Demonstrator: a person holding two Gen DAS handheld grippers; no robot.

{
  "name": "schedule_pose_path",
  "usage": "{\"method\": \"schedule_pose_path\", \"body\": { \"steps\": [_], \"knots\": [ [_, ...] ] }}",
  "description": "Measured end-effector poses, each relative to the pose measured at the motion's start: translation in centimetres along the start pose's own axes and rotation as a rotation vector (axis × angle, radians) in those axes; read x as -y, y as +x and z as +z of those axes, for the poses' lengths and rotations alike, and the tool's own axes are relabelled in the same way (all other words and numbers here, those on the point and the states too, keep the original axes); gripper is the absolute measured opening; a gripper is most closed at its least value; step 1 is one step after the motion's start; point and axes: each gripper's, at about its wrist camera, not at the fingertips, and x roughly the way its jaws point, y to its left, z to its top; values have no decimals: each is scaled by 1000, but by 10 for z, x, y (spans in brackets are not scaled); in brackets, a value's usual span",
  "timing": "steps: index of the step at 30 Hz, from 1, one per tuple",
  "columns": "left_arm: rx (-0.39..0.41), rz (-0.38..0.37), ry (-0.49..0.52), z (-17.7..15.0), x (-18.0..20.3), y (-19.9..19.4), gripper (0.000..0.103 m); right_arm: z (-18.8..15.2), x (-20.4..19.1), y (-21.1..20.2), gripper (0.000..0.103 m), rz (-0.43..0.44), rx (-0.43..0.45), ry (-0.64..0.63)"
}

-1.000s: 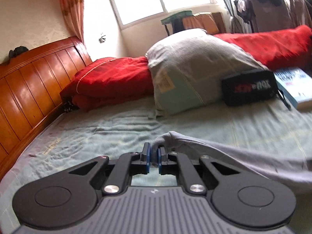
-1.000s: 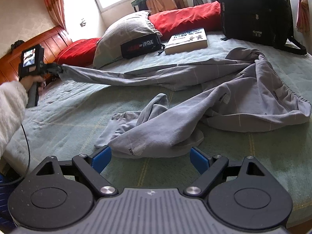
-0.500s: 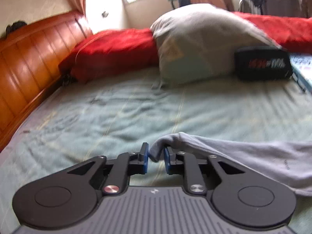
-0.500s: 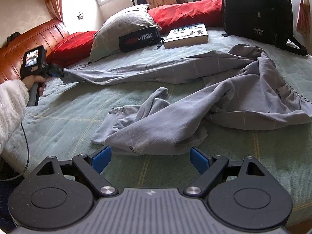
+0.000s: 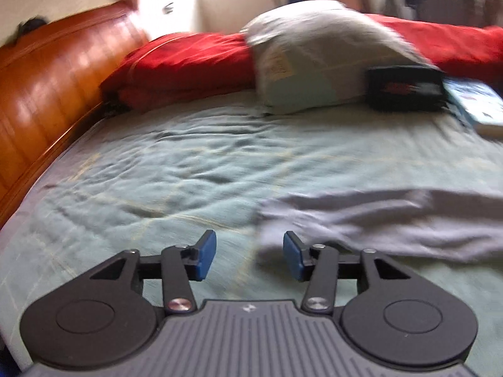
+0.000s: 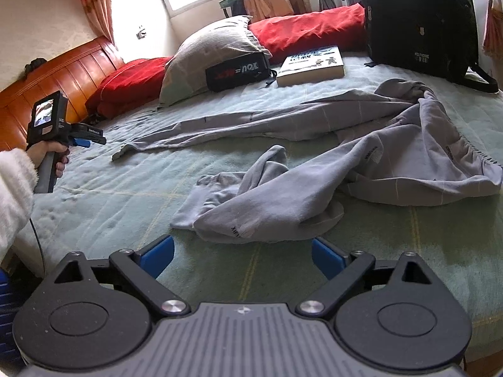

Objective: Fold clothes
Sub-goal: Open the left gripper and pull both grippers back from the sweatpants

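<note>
Grey trousers (image 6: 361, 157) lie spread on the green bed cover (image 6: 110, 201). One leg stretches flat toward the left, its cuff (image 6: 121, 154) resting on the cover. The other leg is crumpled in a heap (image 6: 257, 207) near the front. My left gripper (image 5: 248, 256) is open and holds nothing; the cuff (image 5: 345, 223) lies just ahead and right of its blue fingertips (image 5: 206, 253). In the right wrist view, a hand holds that left gripper (image 6: 86, 138) a little left of the cuff. My right gripper (image 6: 242, 256) stands open just before the crumpled leg, touching nothing.
A wooden headboard (image 6: 47, 84) runs along the left. Red pillows (image 6: 125, 84), a grey pillow (image 6: 210, 53), a black pouch (image 6: 237, 70), a book (image 6: 311, 64) and a black backpack (image 6: 418, 22) line the far side of the bed.
My left gripper has opened and let go of the trouser cuff, which now lies flat on the bed. The right gripper has stayed open in place.
</note>
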Motion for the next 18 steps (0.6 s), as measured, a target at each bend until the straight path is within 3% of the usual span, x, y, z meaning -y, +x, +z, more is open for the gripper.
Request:
{"method": "schedule_pose_path", "body": {
  "steps": [3, 11, 18],
  "knots": [
    [22, -118, 89, -20, 36, -29, 61, -3, -1, 0, 98, 1, -14, 1],
    [77, -410, 306, -77, 145, -110, 66, -10, 12, -11, 103, -63, -5, 28],
    [152, -508, 447, -115, 197, -169, 70, -17, 19, -27, 103, -107, 6, 52]
  ]
}}
